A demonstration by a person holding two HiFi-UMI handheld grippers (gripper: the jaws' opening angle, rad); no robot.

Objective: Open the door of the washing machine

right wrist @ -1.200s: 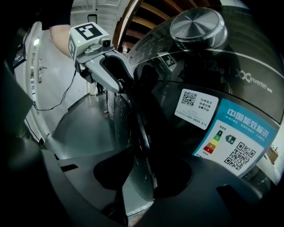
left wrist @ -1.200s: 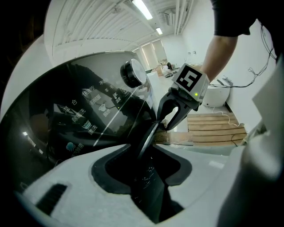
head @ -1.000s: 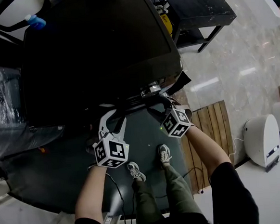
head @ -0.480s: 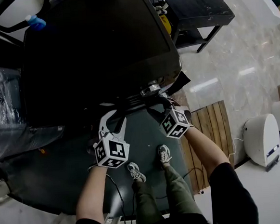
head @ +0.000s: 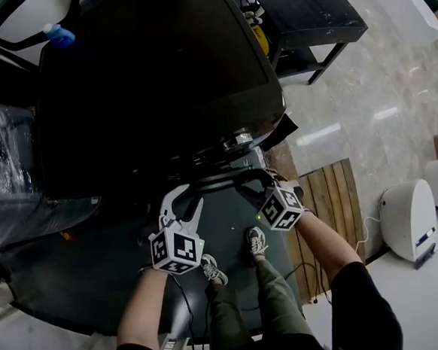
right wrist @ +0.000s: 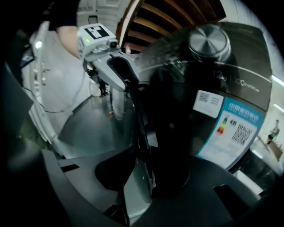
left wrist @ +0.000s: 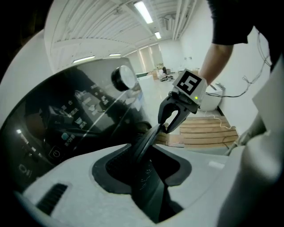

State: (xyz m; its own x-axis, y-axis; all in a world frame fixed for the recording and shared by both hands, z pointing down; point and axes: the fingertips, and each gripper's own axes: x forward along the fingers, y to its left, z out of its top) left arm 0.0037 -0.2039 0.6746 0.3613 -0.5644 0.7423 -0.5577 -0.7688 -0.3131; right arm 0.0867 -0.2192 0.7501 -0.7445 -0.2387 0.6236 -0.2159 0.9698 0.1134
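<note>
The left tool [head: 185, 200] is clenched on the rim of the washing machine [head: 151, 78] door [head: 227, 179]; the right tool [head: 267, 180] has its jaws closing on that same rim.

Washing machine [head: 150, 70]: we see glossy black all over.
Door [head: 219, 179]: we see a black rim around dark tinted glass.
Knob [right wrist: 208, 41]: we see brushed silver.
Sticker [right wrist: 235, 128]: we see a blue border round white, with green, yellow and red bars.
Marker cubes [head: 177, 249]: we see black squares on white.
Trousers [head: 270, 295]: we see olive green.
Shoes [head: 257, 241]: we see grey and white.
Slatted board [head: 330, 199]: we see brown wood in stripes.
Floor [head: 377, 67]: we see pale, glossy beige, faintly veined.
Mat [head: 76, 272]: we see dark grey-green.
Bottle top [head: 58, 33]: we see bright blue.
</note>
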